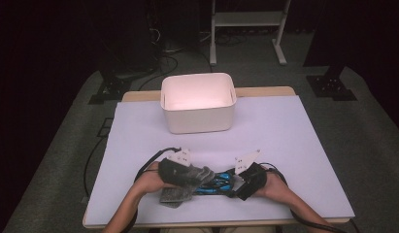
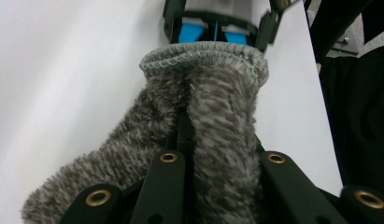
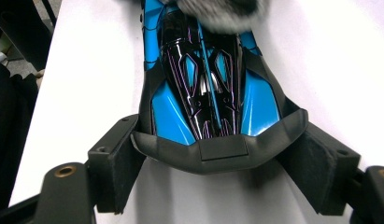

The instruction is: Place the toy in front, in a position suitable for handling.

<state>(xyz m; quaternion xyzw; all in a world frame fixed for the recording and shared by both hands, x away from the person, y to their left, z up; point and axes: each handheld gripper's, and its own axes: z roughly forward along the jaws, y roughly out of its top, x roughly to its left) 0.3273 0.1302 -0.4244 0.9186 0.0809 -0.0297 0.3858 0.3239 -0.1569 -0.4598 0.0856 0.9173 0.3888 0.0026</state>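
A blue and black toy car point(image 1: 217, 181) lies on the white table near the front edge. My right gripper point(image 1: 235, 183) is shut on its rear end. In the right gripper view the pads point(image 3: 118, 164) press both sides of the car point(image 3: 203, 79) at its black rear wing, with my right gripper point(image 3: 213, 168) behind it. A grey fuzzy sock point(image 1: 186, 183) is bunched in my left gripper point(image 1: 190, 175), which is shut on it. The sock drapes over the car's front. Seen from the left gripper, the sock point(image 2: 213, 107) hides most of the car point(image 2: 194, 32).
A white plastic bin point(image 1: 199, 120) stands at the back middle of the table, with nothing visible inside it. The white mat point(image 1: 294, 145) stretches out to both sides. Cables trail from both grippers. The floor and a white frame lie beyond the table.
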